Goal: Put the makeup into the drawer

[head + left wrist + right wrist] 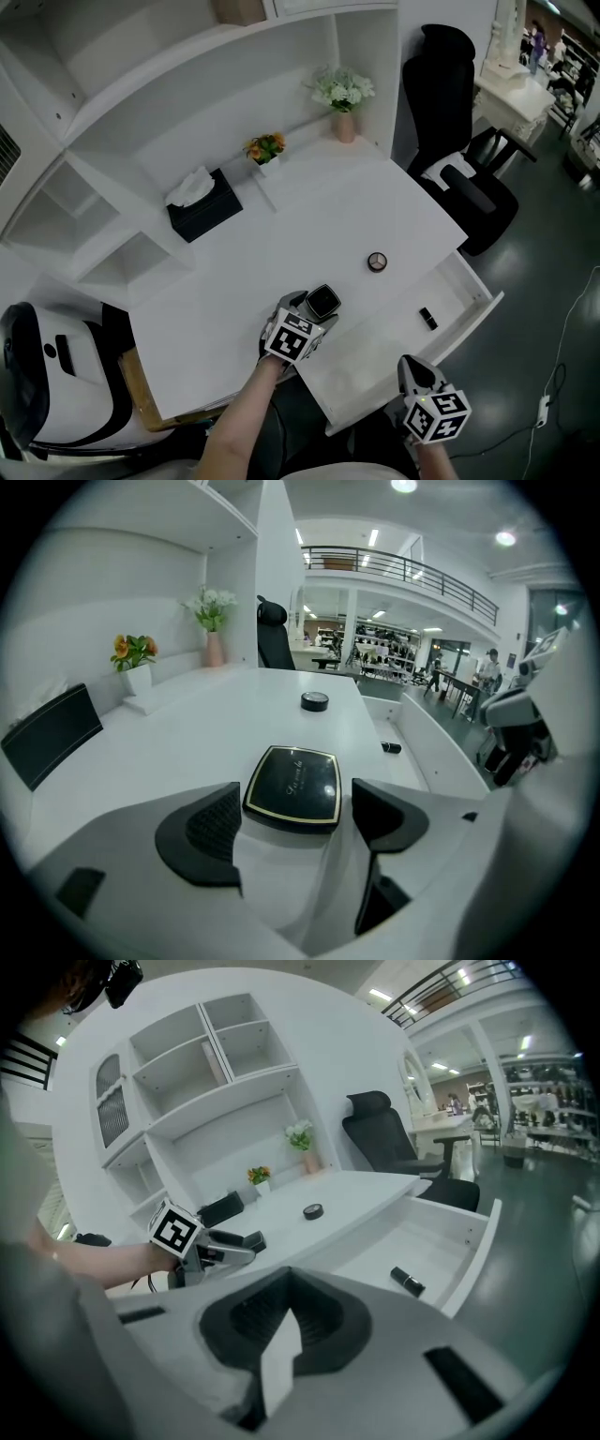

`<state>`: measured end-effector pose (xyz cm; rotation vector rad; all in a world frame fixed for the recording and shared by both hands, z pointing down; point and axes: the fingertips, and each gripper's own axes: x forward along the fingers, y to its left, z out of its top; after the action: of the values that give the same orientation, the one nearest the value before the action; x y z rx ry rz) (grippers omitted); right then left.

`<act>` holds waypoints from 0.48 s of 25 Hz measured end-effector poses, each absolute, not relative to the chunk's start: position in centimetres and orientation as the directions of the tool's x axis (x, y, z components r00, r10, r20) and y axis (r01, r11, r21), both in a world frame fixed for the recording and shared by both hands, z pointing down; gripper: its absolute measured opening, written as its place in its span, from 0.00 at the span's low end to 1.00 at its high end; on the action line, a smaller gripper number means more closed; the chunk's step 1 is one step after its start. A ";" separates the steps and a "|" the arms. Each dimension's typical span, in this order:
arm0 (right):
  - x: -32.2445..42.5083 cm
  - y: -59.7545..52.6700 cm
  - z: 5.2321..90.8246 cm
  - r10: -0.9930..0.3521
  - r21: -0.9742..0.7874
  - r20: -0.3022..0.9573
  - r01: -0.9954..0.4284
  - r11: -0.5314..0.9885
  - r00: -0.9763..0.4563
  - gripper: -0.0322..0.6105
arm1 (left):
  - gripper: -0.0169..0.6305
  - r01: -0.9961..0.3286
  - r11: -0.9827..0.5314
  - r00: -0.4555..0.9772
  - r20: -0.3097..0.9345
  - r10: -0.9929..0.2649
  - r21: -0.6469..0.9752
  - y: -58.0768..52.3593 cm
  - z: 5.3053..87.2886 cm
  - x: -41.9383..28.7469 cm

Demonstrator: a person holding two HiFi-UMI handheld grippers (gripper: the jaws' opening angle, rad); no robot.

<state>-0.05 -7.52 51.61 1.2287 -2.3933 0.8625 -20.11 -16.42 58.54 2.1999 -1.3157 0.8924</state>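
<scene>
A black square compact [324, 302] with a gold rim lies flat on the white desk [309, 234]. My left gripper [317, 314] is open around it, a pad on each side of its near edge; the left gripper view shows the compact [293, 787] between the two pads. A small round black jar [377, 262] stands further along the desk. The drawer [483, 305] is pulled out at the right and holds a black lipstick [427, 318]. My right gripper [411, 367] hovers shut and empty at the drawer's near end.
A black tissue box [203, 208] and two flower pots [266, 150] [343, 98] stand at the back of the desk under white shelves. A black office chair [459, 159] stands beyond the drawer. A white and black device [47, 375] is at the left.
</scene>
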 end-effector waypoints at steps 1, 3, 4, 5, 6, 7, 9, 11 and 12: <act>0.0 -7.4 51.6 -0.626 -0.368 0.522 -0.815 0.447 -0.579 0.05 | 0.60 -0.887 -0.460 0.345 0.713 -0.610 0.036 -16.4 58.5 -20.1; 0.0 -7.2 51.5 -0.630 -0.367 0.521 -0.818 0.443 -0.575 0.05 | 0.59 -0.886 -0.462 0.349 0.709 -0.613 0.037 -16.4 58.4 -20.0; 0.0 -7.1 51.5 -0.632 -0.365 0.521 -0.819 0.442 -0.574 0.05 | 0.59 -0.886 -0.463 0.350 0.706 -0.616 0.034 -16.5 58.4 -20.0; 0.0 -7.0 51.4 -0.633 -0.364 0.521 -0.820 0.442 -0.573 0.05 | 0.59 -0.885 -0.465 0.350 0.702 -0.620 0.031 -16.5 58.4 -20.0; 0.0 -6.9 51.3 -0.635 -0.363 0.520 -0.820 0.442 -0.572 0.05 | 0.58 -0.885 -0.465 0.349 0.699 -0.624 0.026 -16.5 58.3 -20.0; 0.0 -6.9 51.3 -0.636 -0.361 0.518 -0.820 0.444 -0.572 0.05 | 0.57 -0.885 -0.466 0.346 0.698 -0.627 0.020 -16.5 58.2 -20.0; 0.1 -6.7 51.1 -0.638 -0.356 0.516 -0.821 0.446 -0.571 0.05 | 0.51 -0.884 -0.467 0.337 0.693 -0.637 0.002 -16.4 58.1 -20.0; 0.2 -6.6 50.9 -0.643 -0.352 0.514 -0.823 0.446 -0.568 0.05 | 0.51 -0.884 -0.468 0.332 0.689 -0.644 -0.011 -16.4 58.4 -20.1; 0.3 -6.5 50.8 -0.645 -0.351 0.513 -0.824 0.444 -0.566 0.05 | 0.50 -0.885 -0.466 0.329 0.688 -0.647 -0.016 -16.4 58.3 -20.2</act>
<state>0.31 -6.48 50.81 1.2600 -2.3959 0.8335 -20.17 -16.41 58.33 2.2369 -1.3595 0.9041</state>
